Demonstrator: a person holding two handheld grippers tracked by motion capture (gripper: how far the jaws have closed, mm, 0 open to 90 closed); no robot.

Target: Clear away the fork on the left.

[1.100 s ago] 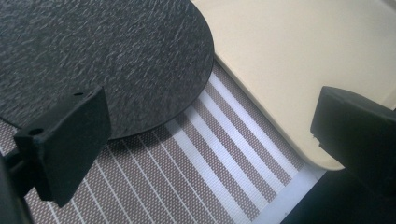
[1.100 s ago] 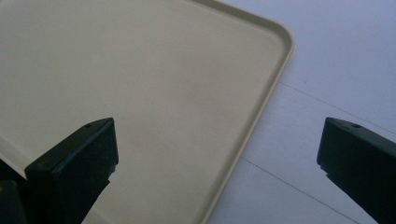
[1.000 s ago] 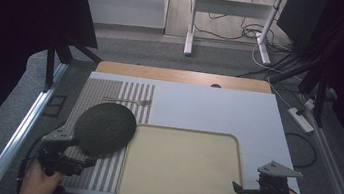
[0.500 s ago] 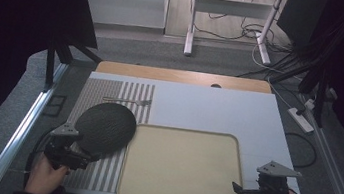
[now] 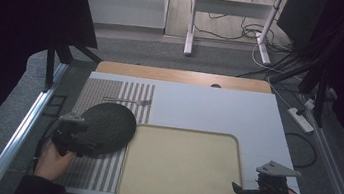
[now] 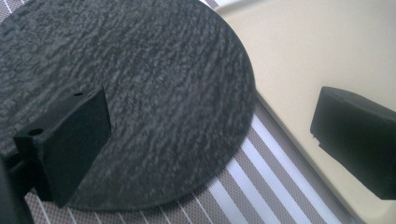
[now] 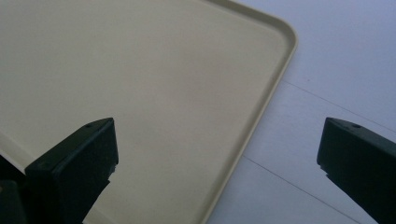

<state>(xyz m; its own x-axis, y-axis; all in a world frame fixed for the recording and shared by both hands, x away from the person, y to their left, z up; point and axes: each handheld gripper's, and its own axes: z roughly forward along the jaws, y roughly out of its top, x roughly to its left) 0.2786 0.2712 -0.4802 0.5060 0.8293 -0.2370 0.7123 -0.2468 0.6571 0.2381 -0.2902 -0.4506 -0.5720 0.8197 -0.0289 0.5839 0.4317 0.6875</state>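
A dark round textured plate (image 5: pixel 107 127) lies on a striped placemat (image 5: pixel 105 93), its right edge against a beige tray (image 5: pixel 181 166). My left gripper (image 5: pixel 76 140) is at the plate's near-left rim. In the left gripper view the left gripper (image 6: pixel 212 119) is open; one jaw hangs over the plate (image 6: pixel 140 93) and the other over the tray (image 6: pixel 303 51). My right gripper (image 5: pixel 244 191) sits at the tray's near-right corner. In the right gripper view the right gripper (image 7: pixel 219 140) is open, straddling the tray's rim (image 7: pixel 261 107), and holds nothing.
A fork (image 5: pixel 129 101) lies on the placemat beyond the plate. A white mat (image 5: pixel 219 108) covers the table's right and far part, with a wooden strip (image 5: pixel 183 76) behind it. Metal rails (image 5: pixel 25 123) run along both table sides.
My left gripper has moved forward and slightly right, up to the plate's near-left rim. The plate, the tray and my right gripper have stayed where they were.
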